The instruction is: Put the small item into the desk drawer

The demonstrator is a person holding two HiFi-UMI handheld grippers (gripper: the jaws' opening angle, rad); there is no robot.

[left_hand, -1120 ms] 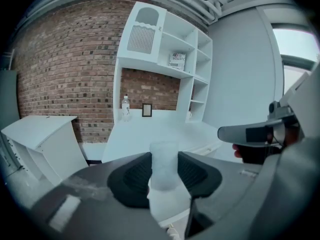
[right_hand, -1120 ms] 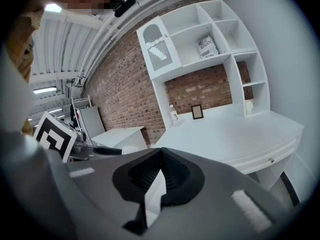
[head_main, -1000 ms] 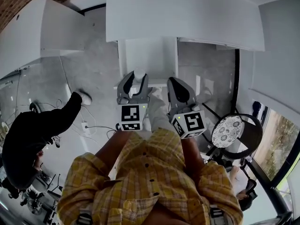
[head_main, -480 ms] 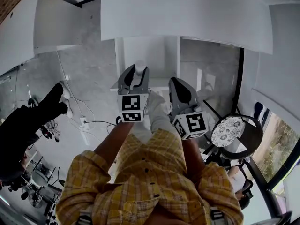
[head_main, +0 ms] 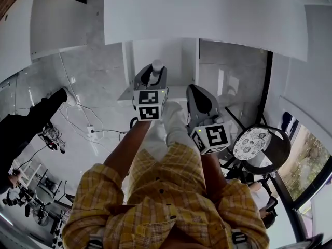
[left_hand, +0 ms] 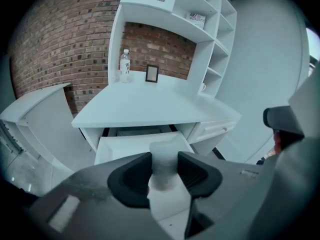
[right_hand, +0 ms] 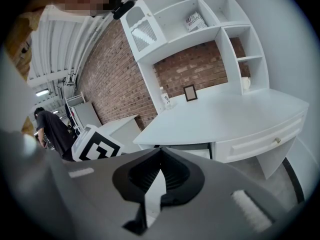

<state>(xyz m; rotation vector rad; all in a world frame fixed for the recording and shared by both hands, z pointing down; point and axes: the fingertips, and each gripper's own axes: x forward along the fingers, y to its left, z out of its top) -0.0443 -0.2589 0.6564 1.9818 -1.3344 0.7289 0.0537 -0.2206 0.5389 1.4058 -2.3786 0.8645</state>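
Observation:
A small white bottle-like item [left_hand: 162, 156] sits pinched between the dark pads of my left gripper [left_hand: 164, 168], which is shut on it. In the head view the item [head_main: 156, 66] sticks up from the left gripper [head_main: 151, 75], held in front of the white desk [head_main: 197, 14]. Beyond the jaws, the desk's middle drawer [left_hand: 125, 145] stands pulled out under the desktop [left_hand: 150, 104]. My right gripper [head_main: 193, 91] hangs beside the left one, shut with nothing in it; its jaws [right_hand: 159, 155] meet at the tips.
A water bottle [left_hand: 125, 66], a picture frame [left_hand: 152, 73] and a mug [left_hand: 202, 87] stand at the back of the desktop. A closed side drawer with a knob [right_hand: 276, 140] is at the right. A round patterned stool [head_main: 251, 144] stands at the right; a person in black [head_main: 21, 128] at the left.
My left gripper has moved forward toward the desk with the item in it. The right gripper has hardly moved. The person in black has shifted further left.

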